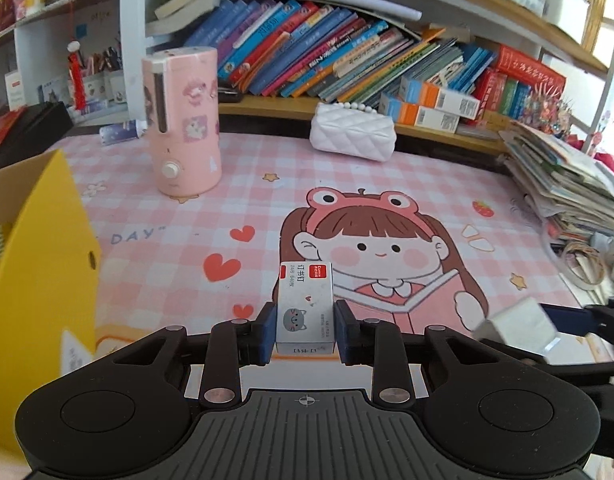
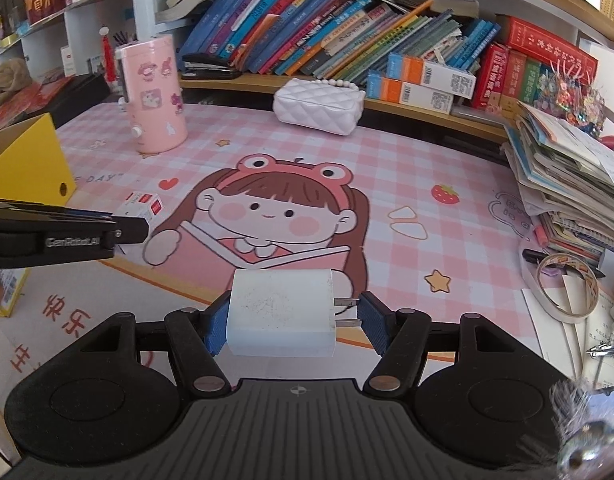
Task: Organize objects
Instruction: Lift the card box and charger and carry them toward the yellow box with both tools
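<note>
Both tongs loaded; yellow box [image 1: 39, 264] cut off.

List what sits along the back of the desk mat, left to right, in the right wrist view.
Yellow box → pink cylindrical appliance → white quilted purse → stack of papers and booklets.

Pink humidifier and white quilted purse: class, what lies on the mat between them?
Nothing: between humidifier and purse only bare checked mat shows, in both wrist views.

Yellow box [image 1: 39, 280] cropped; charger [image 1: 515, 330] blurred
</note>
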The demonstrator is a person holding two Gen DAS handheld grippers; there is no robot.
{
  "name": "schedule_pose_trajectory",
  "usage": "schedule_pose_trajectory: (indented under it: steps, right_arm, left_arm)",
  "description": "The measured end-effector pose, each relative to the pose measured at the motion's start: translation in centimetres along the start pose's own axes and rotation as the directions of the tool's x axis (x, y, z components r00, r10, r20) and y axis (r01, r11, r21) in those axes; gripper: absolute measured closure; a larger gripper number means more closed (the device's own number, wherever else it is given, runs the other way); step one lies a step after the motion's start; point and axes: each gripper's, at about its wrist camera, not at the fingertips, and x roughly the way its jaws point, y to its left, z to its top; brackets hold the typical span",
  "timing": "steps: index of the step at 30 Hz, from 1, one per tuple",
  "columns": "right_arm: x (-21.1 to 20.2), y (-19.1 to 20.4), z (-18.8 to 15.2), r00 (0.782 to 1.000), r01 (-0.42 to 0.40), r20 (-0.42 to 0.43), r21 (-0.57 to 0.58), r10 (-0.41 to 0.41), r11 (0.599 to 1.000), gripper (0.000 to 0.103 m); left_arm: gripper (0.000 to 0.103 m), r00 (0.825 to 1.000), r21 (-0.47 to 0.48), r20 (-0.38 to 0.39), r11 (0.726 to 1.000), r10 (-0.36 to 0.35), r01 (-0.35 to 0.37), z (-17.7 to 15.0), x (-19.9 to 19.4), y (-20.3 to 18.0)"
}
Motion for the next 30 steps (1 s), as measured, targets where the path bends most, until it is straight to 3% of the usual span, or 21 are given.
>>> schedule_pose_trajectory:
  steps: [21,30]
  right_arm:
    - [-6.1,8.0,-3.9,1.0,-0.004,0.018,-0.04,0.004,0.999,0.04]
    - [-9.5,13.2,-6.3,0.999,-0.028,0.025,-0.068,0.03,0.997,0.04]
  left_arm:
    - [0.075,0.998,-0.006,0.028,0.998,-0.055,0.055,-6.5,-9.8,3.6]
    - [0.075,0.999,-0.045,0.046,0.999,-0.023,0.025,-9.9,-15.1,7.3]
